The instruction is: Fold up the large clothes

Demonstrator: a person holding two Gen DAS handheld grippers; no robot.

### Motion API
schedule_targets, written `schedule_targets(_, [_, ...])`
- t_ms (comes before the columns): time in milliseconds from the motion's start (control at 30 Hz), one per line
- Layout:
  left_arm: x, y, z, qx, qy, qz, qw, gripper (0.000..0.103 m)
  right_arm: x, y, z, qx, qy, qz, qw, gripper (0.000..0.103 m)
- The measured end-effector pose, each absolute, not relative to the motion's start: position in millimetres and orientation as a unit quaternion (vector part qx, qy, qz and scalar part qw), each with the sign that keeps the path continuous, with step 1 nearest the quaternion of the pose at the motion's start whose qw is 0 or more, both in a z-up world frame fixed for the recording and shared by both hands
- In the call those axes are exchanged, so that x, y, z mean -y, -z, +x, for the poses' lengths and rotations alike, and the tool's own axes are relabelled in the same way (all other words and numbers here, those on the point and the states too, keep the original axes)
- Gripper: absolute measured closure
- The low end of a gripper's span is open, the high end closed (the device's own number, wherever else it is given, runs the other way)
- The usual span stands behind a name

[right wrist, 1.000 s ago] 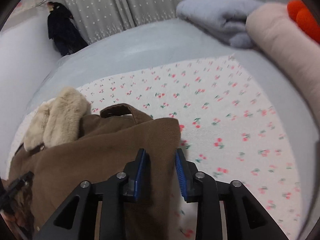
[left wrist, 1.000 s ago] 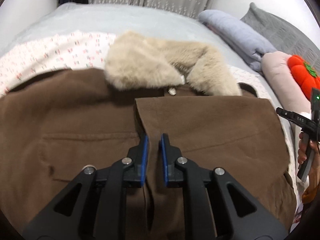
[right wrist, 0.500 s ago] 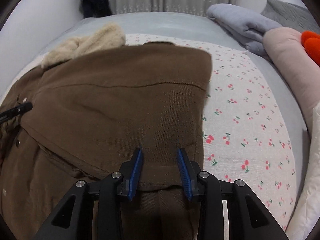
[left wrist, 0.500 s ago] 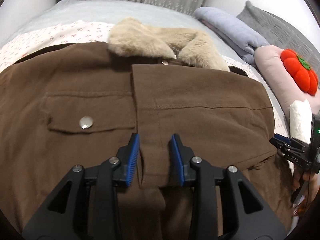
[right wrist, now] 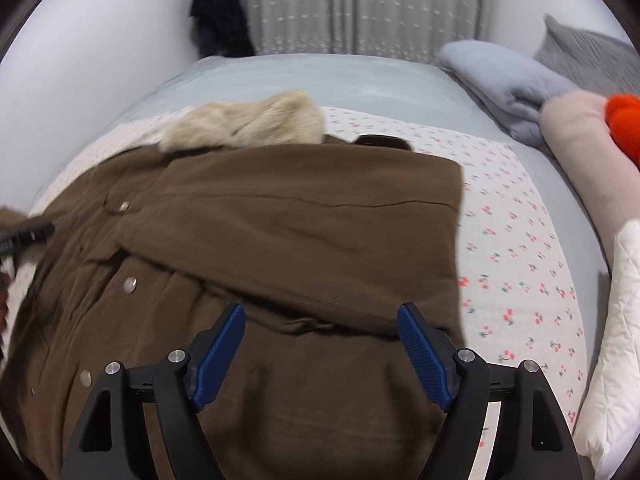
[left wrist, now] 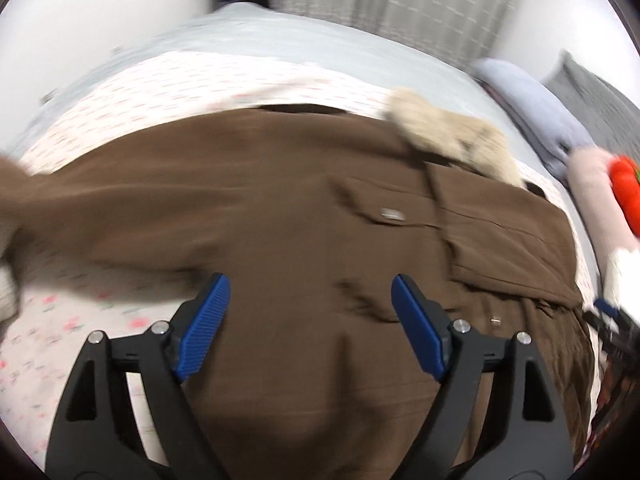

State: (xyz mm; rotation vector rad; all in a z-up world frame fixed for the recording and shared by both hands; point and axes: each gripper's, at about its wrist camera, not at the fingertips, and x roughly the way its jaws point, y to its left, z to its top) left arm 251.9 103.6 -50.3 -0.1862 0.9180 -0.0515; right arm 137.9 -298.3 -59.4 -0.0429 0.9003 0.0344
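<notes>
Left wrist view: my left claw [left wrist: 306, 320] and right claw [right wrist: 320, 344] have just been opening, now wide and empty above the brown coat [right wrist: 280, 240] on the bed [right wrist: 520, 240]. Right side is folded; I judge the left sleeve [left wrist: 80, 208] comes next.

A home bedroom: a bed [right wrist: 280, 76] with a cherry-print sheet [right wrist: 512, 240], pillows [right wrist: 580, 52] and curtains [right wrist: 360, 4] behind.
</notes>
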Motion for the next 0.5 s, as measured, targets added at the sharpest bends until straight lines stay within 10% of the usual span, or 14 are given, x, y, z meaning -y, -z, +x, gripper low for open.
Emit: schedule_targets(500, [-300, 17, 231, -0.396, -0.175, -0.221, 0.874, 0.020, 248, 67, 116, -0.446, -0.064, -0.072, 0.890, 0.022])
